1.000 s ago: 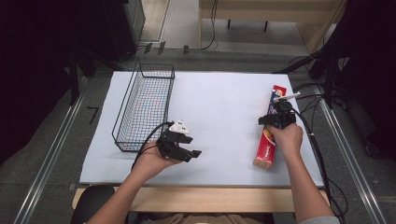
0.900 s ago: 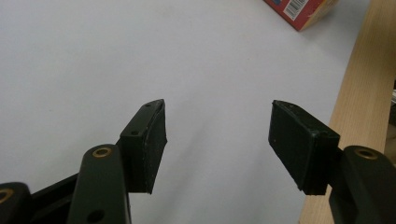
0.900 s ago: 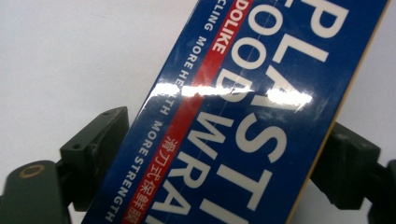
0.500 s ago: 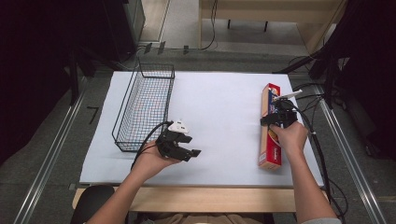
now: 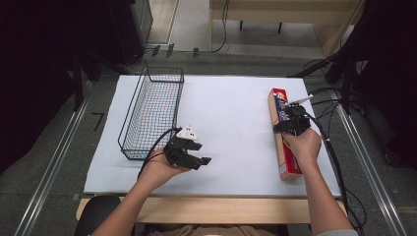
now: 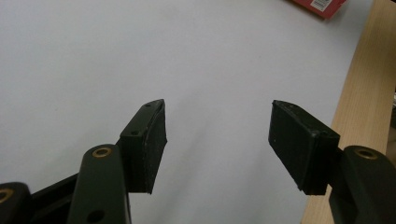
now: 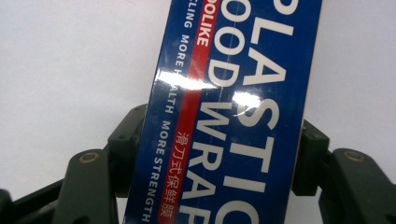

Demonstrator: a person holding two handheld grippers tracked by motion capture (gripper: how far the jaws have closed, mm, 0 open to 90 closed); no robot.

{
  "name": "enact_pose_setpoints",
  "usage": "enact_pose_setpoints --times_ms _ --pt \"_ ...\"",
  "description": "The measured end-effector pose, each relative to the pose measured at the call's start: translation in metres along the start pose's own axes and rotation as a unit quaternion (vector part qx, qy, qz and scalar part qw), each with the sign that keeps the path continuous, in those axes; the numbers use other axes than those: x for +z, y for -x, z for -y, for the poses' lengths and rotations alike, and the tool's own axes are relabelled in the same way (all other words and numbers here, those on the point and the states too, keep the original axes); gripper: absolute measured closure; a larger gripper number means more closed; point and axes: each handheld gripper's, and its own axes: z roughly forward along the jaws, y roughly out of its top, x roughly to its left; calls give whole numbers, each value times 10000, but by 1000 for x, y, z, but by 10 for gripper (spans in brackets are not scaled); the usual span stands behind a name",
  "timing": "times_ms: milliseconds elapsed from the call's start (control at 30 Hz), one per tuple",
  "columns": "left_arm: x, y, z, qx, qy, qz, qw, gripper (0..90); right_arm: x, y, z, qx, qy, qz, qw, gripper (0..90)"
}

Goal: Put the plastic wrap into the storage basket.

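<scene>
A long blue and red plastic food wrap box [image 5: 290,164] lies on the white sheet at the right, running front to back. My right gripper [image 5: 291,125] points down over the box's middle. Its jaws have just been closing, and in the right gripper view the pads press both long sides of the box [image 7: 233,93], so the right gripper [image 7: 217,156] is shut on it. My left gripper [image 5: 199,160] hovers near the front left of the sheet. In the left gripper view, the left gripper [image 6: 217,135] stands open with nothing between its fingers.
A black wire basket [image 5: 165,74] stands at the left of the white sheet [image 5: 231,128], just beyond my left hand. The wooden table edge [image 6: 369,93] runs along the front. A corner of the box [image 6: 322,5] shows far off in the left gripper view.
The box has swung from a tilt to lie nearly straight front to back, a little further left. The right hand stayed on it. The left hand has not moved.
</scene>
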Motion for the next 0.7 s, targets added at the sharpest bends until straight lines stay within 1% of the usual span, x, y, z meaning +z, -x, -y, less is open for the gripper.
enact_pose_setpoints --times_ms 67,100,167,200,300,367,400,433,467,567,600,633,667,700 --pt "0 0 0 11 15 25 10000 375 -1 1 -1 -54 -3 -24 10000 395" --pt "0 0 0 12 18 33 10000 373 -1 1 -1 -139 -3 -49 9999 408" --pt "-1 -1 0 13 -7 27 10000 371 -2 -3 -1 -413 -27 60 9991 416" --pt "-1 -2 0 17 -13 44 10000 369 -4 -5 -2 -497 -37 43 9988 416" --pt "-3 -3 0 17 20 71 10000 360 -11 -7 -4 -639 90 -192 9977 419" --pt "-4 -3 0 62 21 60 10000 357 -19 -12 -5 -914 155 -262 9954 419" --pt "-4 -3 0 62 21 60 10000 356 -22 -14 -5 -1049 203 -290 9939 418" --pt "-5 -3 0 33 53 88 9999 355 -27 -18 -4 -1245 187 -374 9913 418" --pt "-6 -4 0 57 31 100 9999 354 -29 -20 -4 -1352 217 -446 9896 418" --pt "-8 -4 -1 139 -38 107 9998 349 -35 -30 0 -1723 272 -640 9826 418" --pt "-9 -3 -1 158 -33 107 9998 346 -37 -33 0 -1831 253 -750 9799 418" --pt "-10 -3 -2 197 -38 114 9997 345 -39 -37 1 -1991 239 -851 9760 418" --pt "-11 -2 -2 236 -47 103 9997 344 -40 -41 3 -2107 231 -915 9730 418" --pt "-11 -2 -2 236 -47 103 9997 341 -40 -41 3 -2107 231 -915 9730 418"
